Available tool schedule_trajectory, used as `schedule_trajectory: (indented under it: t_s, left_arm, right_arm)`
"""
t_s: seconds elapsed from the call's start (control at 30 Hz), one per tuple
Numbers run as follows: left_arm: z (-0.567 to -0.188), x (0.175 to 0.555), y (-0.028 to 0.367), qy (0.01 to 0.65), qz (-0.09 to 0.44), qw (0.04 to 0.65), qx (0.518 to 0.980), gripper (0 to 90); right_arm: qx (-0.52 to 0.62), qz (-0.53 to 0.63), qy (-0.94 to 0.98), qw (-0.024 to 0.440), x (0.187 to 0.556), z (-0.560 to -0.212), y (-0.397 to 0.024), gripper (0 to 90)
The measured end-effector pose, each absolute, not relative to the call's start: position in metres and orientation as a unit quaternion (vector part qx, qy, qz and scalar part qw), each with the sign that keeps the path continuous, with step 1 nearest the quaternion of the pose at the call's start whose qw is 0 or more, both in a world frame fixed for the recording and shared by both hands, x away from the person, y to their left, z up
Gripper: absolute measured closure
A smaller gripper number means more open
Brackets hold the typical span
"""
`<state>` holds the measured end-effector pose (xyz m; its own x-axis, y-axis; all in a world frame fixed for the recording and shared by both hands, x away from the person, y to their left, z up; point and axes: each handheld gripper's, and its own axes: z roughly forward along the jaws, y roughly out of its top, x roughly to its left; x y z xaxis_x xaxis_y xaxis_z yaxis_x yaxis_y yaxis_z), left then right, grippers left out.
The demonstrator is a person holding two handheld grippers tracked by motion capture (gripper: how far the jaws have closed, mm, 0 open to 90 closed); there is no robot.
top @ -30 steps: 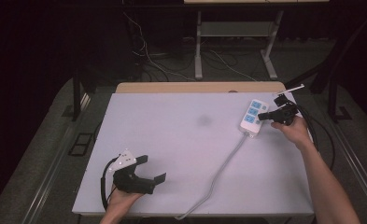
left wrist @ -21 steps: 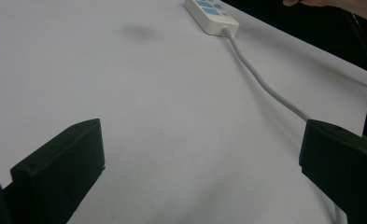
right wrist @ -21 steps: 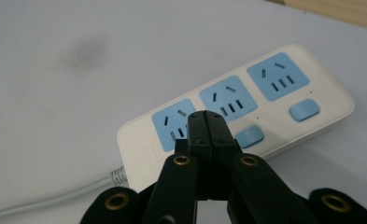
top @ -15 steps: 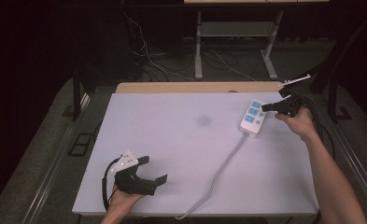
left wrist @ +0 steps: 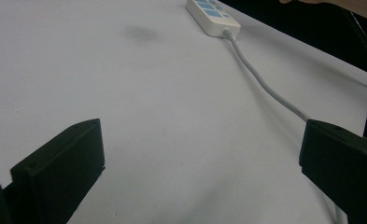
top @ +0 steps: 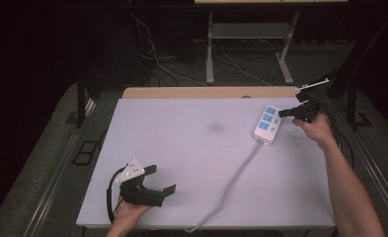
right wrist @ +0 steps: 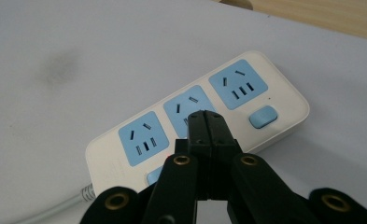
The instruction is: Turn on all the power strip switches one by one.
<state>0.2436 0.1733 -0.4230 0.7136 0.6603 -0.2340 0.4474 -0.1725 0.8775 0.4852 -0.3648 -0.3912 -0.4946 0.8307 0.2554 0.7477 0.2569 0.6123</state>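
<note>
A pale lavender-grey rectangular tabletop (top: 181,148) stands under even light, with a faint dark smudge (top: 214,128) near its middle. Along its far edge runs a light wooden board (top: 206,92). The room beyond is dark. Behind the table a grey metal stand with two legs (top: 210,54) rests on the grey carpeted floor (top: 43,163), and loose pale cables (top: 167,66) lie tangled there. A dark metal rail (top: 53,192) runs along the floor beside the tabletop's left edge.
</note>
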Motion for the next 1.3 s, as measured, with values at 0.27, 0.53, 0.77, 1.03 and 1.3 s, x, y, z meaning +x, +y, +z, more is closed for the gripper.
schedule_trajectory:
  t_s: [0.27,0.53,0.77,1.03,1.3]
  left_arm:
    - [-0.423,0.244,0.174,0.364,0.1,0.531,0.759,0.0]
    - [-0.423,0.244,0.175,0.365,0.102,0.53,0.759,0.0]
    - [-0.423,0.243,0.174,0.363,0.1,0.53,0.76,0.0]
    - [-0.423,0.243,0.174,0.361,0.101,0.53,0.761,0.0]
    - [-0.424,0.243,0.173,0.36,0.1,0.527,0.763,0.0]
  right_arm:
    - [0.508,0.346,0.787,0.05,0.49,-0.402,-0.365,90.0]
    - [0.511,0.339,0.789,0.043,0.492,-0.417,-0.359,90.0]
    - [0.512,0.345,0.785,0.045,0.492,-0.419,-0.359,90.0]
    - [0.512,0.339,0.788,0.051,0.491,-0.42,-0.358,90.0]
    - [0.504,0.334,0.794,0.052,0.491,-0.42,-0.353,90.0]
